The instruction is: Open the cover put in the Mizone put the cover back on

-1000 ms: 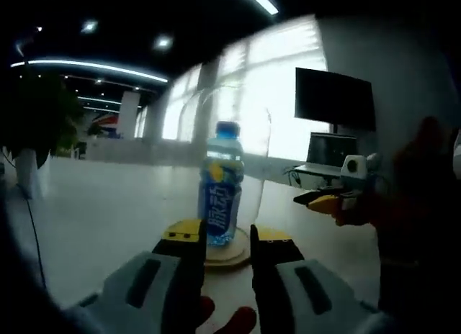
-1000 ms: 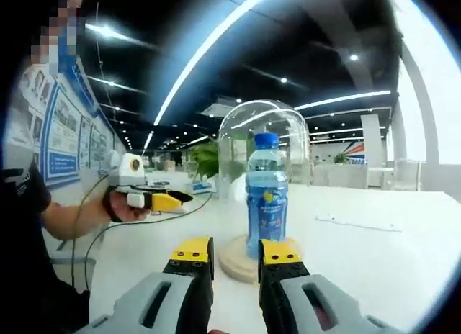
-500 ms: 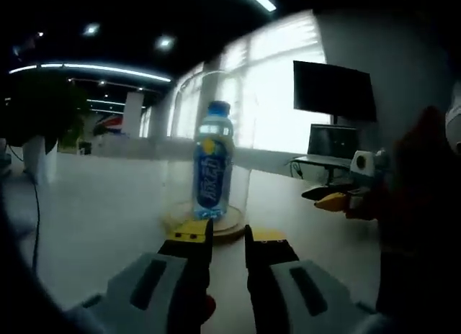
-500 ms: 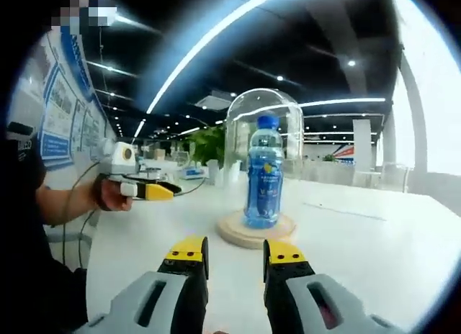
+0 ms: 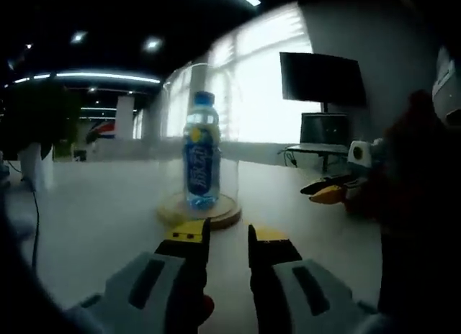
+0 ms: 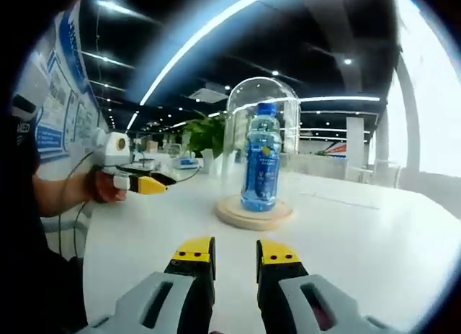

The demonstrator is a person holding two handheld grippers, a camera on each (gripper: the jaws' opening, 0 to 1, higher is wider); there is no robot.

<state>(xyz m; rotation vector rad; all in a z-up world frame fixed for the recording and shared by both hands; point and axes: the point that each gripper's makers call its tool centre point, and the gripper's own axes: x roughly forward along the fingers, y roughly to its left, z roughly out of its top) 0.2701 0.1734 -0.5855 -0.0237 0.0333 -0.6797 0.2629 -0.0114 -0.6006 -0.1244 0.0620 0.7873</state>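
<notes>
Right gripper view: the blue-capped, blue-labelled Mizone plastic bottle [image 6: 261, 158] stands upright on a round pale wooden base [image 6: 253, 212] on the white table [image 6: 374, 240], enclosed by a clear glass dome cover [image 6: 263, 96] that sits down on the base. The right hand-held gripper [image 6: 225, 258] is over bare table, apart from the base, its yellow-tipped jaws a narrow gap apart and grasping nothing. The bottle lies straight ahead of it and slightly to its right, long axis vertical.

Left gripper view: the same bottle [image 5: 201, 160] and base [image 5: 199, 210] sit just beyond and slightly left of the left hand-held gripper [image 5: 227, 241], whose jaws are likewise slightly parted and empty. The dome [image 5: 191, 82] is faint against the bright windows. The right hand-held gripper [image 5: 325, 191] enters from the right side, level with the base.

Assessment: with the bottle inside and the cover seated, the task appears complete. Neither tool touches the assembly. The left hand-held gripper looks the nearer of the two, though the fisheye distortion makes this uncertain.
</notes>
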